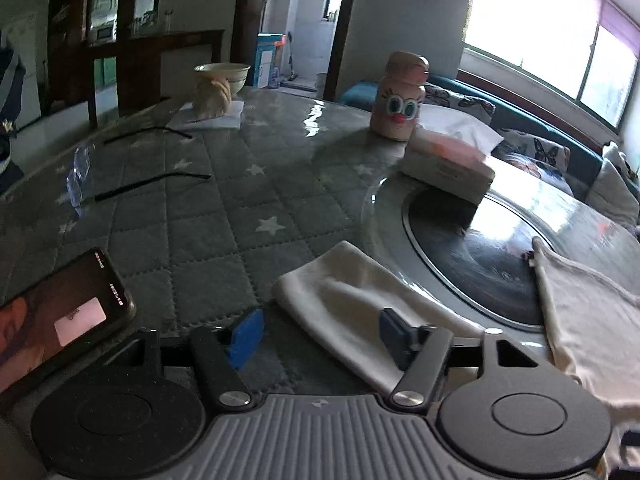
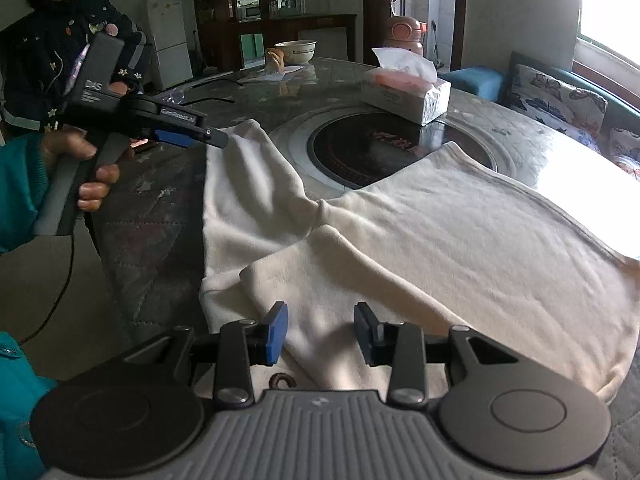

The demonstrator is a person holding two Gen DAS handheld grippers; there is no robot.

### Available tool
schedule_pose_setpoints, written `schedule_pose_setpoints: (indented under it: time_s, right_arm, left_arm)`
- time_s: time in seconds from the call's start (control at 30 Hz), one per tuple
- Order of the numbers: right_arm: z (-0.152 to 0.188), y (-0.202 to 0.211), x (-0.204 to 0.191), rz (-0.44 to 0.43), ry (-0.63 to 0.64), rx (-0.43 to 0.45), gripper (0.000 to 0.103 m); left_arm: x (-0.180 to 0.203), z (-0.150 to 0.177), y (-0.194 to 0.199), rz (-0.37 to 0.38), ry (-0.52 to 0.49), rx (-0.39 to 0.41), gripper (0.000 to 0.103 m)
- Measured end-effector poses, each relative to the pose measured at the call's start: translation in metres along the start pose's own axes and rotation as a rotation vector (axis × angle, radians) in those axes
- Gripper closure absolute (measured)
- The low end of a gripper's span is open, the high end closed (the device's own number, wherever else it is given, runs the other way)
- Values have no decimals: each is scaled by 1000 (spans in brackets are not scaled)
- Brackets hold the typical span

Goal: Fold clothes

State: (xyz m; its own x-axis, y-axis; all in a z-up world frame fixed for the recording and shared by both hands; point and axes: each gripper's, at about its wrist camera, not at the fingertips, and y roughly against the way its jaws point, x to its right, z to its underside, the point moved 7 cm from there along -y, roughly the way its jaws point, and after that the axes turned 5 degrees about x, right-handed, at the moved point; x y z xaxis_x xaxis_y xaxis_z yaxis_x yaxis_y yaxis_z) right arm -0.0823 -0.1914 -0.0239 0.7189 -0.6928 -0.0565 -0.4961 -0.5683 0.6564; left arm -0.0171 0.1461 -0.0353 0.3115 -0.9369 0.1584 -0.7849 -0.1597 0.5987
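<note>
We are hovering both grippers, left (image 1: 320, 334) and right (image 2: 321, 334), jaws apart, over the shirt (image 2: 440, 240) by the hob (image 2: 372, 152), sleeve (image 1: 360, 300) likely needing pinching.

Both wrist views look low across the table (image 1: 224, 200), sharing the tissue box (image 2: 404, 88).

The cream shirt (image 2: 460, 240) runs off the left wrist view's right edge, its near hem hides behind the right gripper (image 2: 320, 332), and the phone (image 1: 60, 312) is cut by the left edge.
</note>
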Motion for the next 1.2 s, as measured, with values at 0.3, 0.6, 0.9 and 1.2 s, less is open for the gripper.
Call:
schedule_pose_setpoints:
  time_s: [0.3,0.6,0.9,1.2]
  right_arm:
    - [0,3,4,14,-16,5,64]
    - [-2,19,19,57,-68,46,62]
    - [9,54,57,156,-201,96,59]
    - [45,104,102,326,-343,125,59]
  left_arm:
    - [-5,-3,-6,-9,32,9,86]
    - [31,-17,18,180,52,45,95]
    - [152,-13,80,571,-84,72,95]
    - [240,59,99,825,-333,-65,87]
